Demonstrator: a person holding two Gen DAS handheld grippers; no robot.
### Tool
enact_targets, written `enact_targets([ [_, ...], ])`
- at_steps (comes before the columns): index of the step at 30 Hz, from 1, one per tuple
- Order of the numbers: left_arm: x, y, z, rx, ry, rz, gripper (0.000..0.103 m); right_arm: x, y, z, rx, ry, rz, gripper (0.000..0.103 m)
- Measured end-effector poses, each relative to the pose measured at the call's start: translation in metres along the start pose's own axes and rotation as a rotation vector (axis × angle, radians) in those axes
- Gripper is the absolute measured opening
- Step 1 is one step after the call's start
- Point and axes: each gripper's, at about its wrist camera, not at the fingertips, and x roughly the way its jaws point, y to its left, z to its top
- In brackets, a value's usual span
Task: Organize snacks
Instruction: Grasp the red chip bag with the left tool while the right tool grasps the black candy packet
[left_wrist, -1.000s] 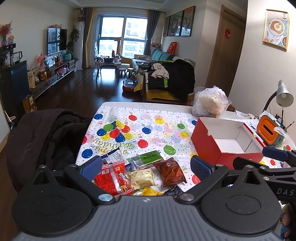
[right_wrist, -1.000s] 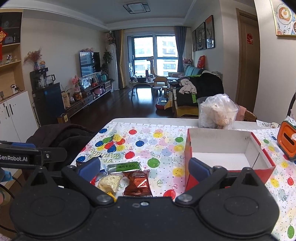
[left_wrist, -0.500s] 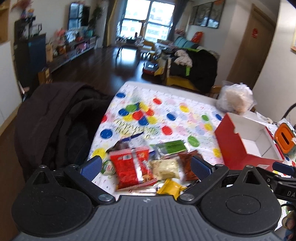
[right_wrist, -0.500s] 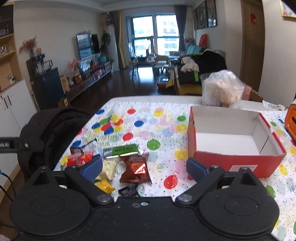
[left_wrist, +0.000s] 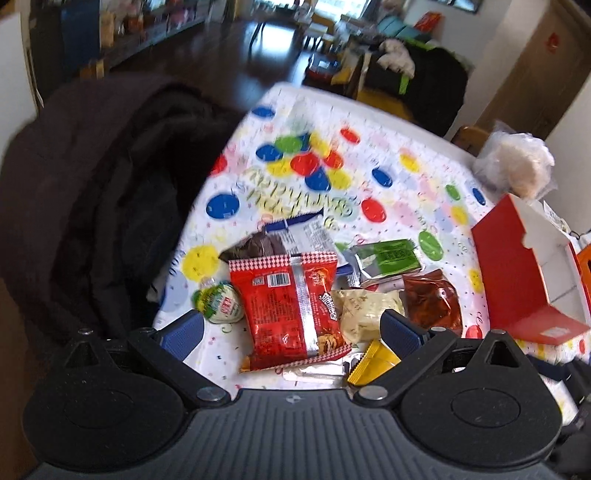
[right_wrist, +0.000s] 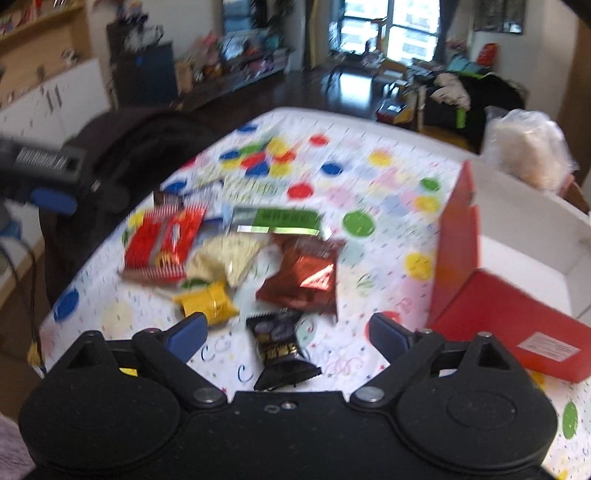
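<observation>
Right wrist view: six snack packets (right_wrist: 301, 277), one red box (right_wrist: 495, 280); right claw (right_wrist: 286, 328) wide, just narrowing, empty.

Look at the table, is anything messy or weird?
Yes. The snack packets, like the red packet and green packet, lie in a jumbled, overlapping heap, while the red box beside them sits empty. Nothing looks spilled or torn.

A dark coat (left_wrist: 110, 177) hangs beside the balloon-print tablecloth (left_wrist: 369, 155).
</observation>
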Motion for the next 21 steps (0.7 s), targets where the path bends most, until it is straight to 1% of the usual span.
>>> enact_targets([
  [2, 0.017, 0.003, 0.005, -0.022, 0.045, -0.003, 0.102, 0.012, 0.002, -0.002, -0.017, 0.03, 0.01, 0.09],
  [4, 0.031, 0.007, 0.008, -0.06, 0.093, -0.018, 0.102, 0.023, 0.002, -0.003, -0.027, 0.061, 0.012, 0.086],
  [6, 0.043, 0.01, 0.01, -0.1, 0.122, -0.019, 0.102, 0.032, 0.002, -0.005, -0.036, 0.083, 0.008, 0.084],
  [9, 0.055, 0.007, 0.012, -0.092, 0.134, -0.001, 0.102, 0.044, 0.001, -0.006, -0.047, 0.112, 0.006, 0.08],
  [14, 0.071, 0.004, 0.018, -0.095, 0.165, 0.004, 0.102, 0.059, 0.006, -0.004, -0.092, 0.131, 0.005, 0.075],
  [17, 0.08, 0.004, 0.019, -0.099, 0.189, 0.005, 0.102, 0.064, 0.009, -0.002, -0.113, 0.136, 0.009, 0.069],
  [19, 0.084, 0.004, 0.02, -0.106, 0.194, 0.007, 0.101, 0.067, 0.01, -0.002, -0.12, 0.137, 0.008, 0.062],
  [21, 0.085, 0.006, 0.019, -0.114, 0.195, 0.004, 0.101, 0.069, 0.009, -0.002, -0.12, 0.139, 0.006, 0.058],
])
